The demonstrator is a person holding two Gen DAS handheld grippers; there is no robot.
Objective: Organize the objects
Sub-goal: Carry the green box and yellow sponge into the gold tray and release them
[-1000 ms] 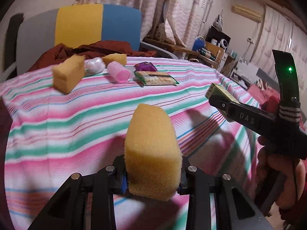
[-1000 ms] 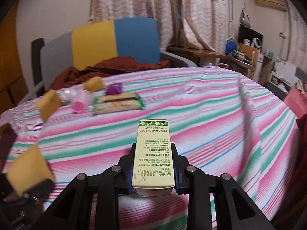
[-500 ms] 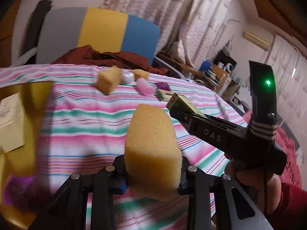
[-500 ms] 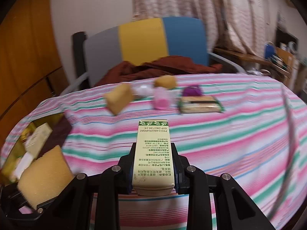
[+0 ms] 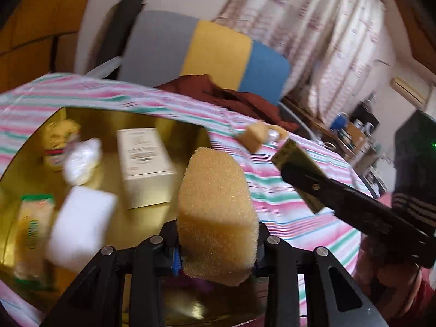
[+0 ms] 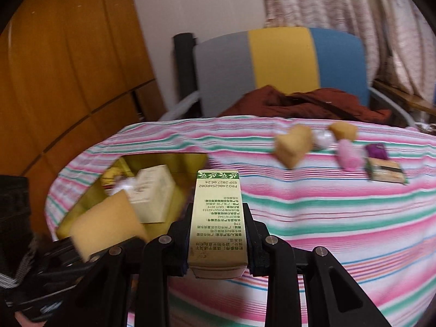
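Table (image 6: 340, 218): round, under a soft pink, green and white striped cloth; unsorted items lie together at its far side.
Tray (image 5: 109, 117): shiny gold, by the table's left edge; it holds boxes and packets, so it is likely the collecting spot.
Sponge (image 5: 215, 215): yellow, porous, rounded block; left gripper (image 5: 218, 256) jaws clamped on its base, above the tray's near rim.
Box (image 6: 218, 218): slim cream carton, green print; right gripper (image 6: 218, 250) jaws clamped on its sides, just right of the tray.
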